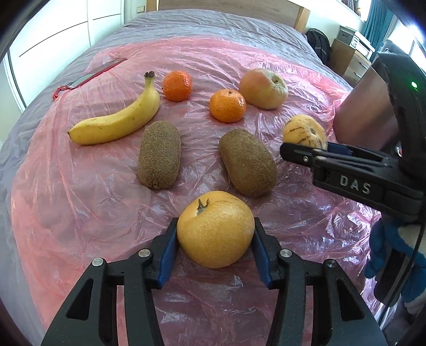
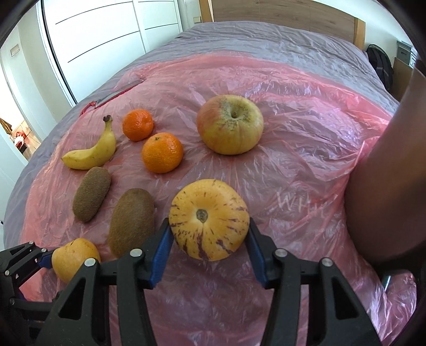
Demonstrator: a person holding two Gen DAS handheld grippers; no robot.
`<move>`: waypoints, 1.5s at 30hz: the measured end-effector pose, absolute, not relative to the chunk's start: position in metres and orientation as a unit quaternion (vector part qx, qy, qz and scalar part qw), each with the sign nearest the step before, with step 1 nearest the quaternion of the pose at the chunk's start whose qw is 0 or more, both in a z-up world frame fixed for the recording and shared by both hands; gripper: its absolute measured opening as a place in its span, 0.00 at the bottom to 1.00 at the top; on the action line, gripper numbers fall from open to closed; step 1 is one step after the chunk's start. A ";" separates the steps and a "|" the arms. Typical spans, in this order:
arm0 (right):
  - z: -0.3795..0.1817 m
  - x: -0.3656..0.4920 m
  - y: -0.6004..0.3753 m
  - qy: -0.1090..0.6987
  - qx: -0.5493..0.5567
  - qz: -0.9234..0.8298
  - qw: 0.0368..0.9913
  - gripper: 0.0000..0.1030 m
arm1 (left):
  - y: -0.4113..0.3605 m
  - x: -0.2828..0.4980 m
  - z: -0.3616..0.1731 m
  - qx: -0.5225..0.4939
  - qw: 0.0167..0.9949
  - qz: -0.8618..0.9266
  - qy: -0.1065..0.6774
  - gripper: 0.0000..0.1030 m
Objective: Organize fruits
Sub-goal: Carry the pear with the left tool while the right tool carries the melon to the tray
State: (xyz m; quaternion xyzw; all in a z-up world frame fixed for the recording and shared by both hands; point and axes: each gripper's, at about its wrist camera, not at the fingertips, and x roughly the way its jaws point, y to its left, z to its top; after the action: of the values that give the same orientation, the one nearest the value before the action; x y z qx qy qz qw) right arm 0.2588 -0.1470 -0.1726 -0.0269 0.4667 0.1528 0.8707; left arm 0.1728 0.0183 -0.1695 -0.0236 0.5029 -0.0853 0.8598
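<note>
My left gripper (image 1: 215, 235) is shut on a round yellow-orange fruit (image 1: 215, 229) with a dry stem, its blue pads (image 1: 169, 247) pressed on both sides. Low on the left of the right wrist view, the same fruit (image 2: 72, 258) shows. My right gripper (image 2: 209, 230) is shut on a yellow fruit with purple stripes (image 2: 209, 219), which rests on the pink plastic sheet (image 2: 293, 159). Beyond lie two kiwis (image 1: 159, 154) (image 1: 247, 166), a banana (image 1: 117, 121), two mandarins (image 1: 177, 85) (image 1: 227, 105) and an apple (image 1: 263, 88).
The pink sheet covers a grey bedspread (image 1: 207, 24) on a bed. A red-handled blade (image 1: 90, 75) lies at the sheet's far left corner. A person's arm (image 2: 386, 186) fills the right side of the right wrist view. White wardrobe doors (image 2: 106, 34) stand at the back left.
</note>
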 end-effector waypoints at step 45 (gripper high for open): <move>-0.085 0.064 -0.285 0.406 0.060 0.097 0.907 0.54 | -0.071 0.065 -0.056 0.055 0.888 -0.130 0.438 0.44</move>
State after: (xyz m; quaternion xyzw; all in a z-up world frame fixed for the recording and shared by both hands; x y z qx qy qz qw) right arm 0.0639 -0.2851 -0.0850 0.0600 0.4059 0.0972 0.9068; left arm 0.0653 -0.0709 -0.0556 0.0553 0.4383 -0.1296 0.8877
